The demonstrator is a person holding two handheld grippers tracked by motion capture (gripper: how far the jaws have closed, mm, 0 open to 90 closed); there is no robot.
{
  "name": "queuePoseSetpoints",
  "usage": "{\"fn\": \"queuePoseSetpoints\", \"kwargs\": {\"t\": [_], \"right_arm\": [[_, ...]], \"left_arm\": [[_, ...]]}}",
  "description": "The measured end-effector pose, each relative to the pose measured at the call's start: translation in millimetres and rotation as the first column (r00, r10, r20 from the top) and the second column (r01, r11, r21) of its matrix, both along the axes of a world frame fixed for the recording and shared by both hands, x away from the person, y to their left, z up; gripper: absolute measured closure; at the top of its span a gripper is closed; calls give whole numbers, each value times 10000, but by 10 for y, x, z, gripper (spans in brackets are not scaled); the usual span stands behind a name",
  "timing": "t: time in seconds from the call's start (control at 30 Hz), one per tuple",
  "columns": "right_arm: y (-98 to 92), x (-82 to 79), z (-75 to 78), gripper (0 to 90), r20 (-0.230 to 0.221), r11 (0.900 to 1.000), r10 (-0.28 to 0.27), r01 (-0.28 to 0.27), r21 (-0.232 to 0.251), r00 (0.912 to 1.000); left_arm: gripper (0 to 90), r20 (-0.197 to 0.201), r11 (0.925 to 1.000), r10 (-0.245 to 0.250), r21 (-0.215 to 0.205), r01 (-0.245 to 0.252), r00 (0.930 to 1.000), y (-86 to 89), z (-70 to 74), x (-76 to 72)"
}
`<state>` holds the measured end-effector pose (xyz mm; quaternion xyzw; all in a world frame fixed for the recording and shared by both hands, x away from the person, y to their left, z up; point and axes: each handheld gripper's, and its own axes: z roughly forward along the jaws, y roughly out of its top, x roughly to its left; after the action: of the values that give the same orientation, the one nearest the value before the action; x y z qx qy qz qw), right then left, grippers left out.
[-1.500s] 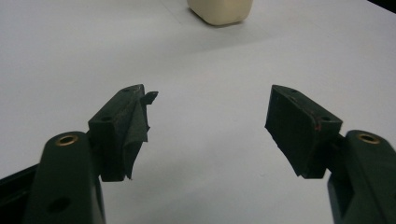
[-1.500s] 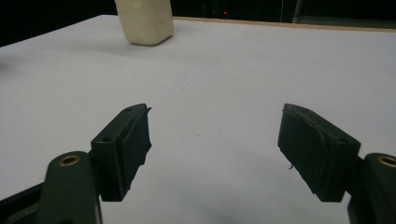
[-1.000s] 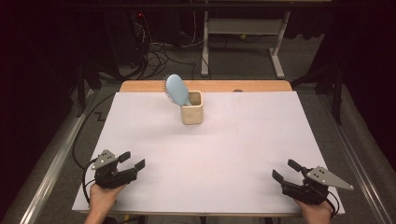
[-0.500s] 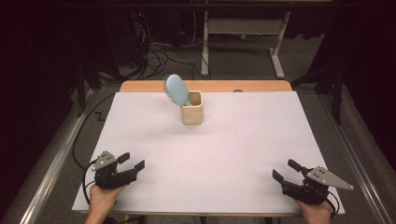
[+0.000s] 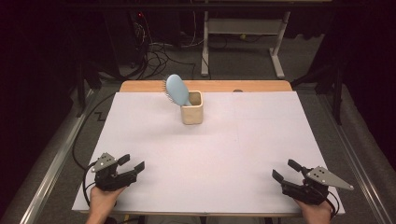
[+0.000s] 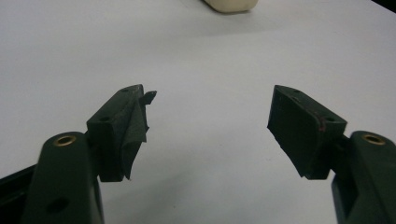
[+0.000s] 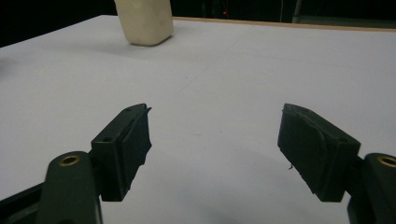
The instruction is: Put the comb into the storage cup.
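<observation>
Both grippers sit at the near edge of the counter (image 5: 261,140), each in a hand: left gripper (image 5: 132,164) at the near-left corner, right gripper (image 5: 286,171) near-right, well apart. Jaws of both stand wide w/ nothing between them; in the left gripper view and right gripper view just bare white sheet shows in the gap. Pad on one left jaw looks frayed, a flap of liner peeling off, so grip on that side may be less sure. Task things are far off: cream cup (image 5: 192,108) stands upright toward the far edge, a bit left of centre, w/ light-blue hairbrush (image 5: 176,89) stuck in it handle-down, head leaning out to the left over the rim. Judging from this, the step in hand is the reach fwd. To do it well: probably left gripper goes for the brush head or neck above the rim, approaching from the side it leans to, while right steadies the cup wall so it doesn't tip; close slowly, bristles will give. Counter is covered by a smooth white sheet, wood strip showing at the far edge, metal rails either side. Beyond: dark room, cables on the floor, white frame legs at the back.
</observation>
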<state>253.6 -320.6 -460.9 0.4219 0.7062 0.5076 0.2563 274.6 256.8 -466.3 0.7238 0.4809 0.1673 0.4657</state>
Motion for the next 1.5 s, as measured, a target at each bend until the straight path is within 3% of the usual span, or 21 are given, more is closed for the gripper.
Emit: {"fn": "queuePoseSetpoints", "kwargs": {"t": [0.5, 1.03, 1.5], "right_arm": [[-4, 1, 2, 258, 34, 10000, 43, -43, 20, 10000], [-2, 3, 1, 258, -27, 10000, 44, -44, 44, 10000], [2, 3, 0, 258, -41, 10000, 48, -48, 31, 10000]], "left_arm": [[287, 15, 9998, 193, 13, -193, 9998, 31, -40, -30], [283, -173, 9999, -42, 163, 45, 9998, -14, -74, -79], [283, -42, 9999, 106, 133, -105, 9999, 0, -67, -90]]}}
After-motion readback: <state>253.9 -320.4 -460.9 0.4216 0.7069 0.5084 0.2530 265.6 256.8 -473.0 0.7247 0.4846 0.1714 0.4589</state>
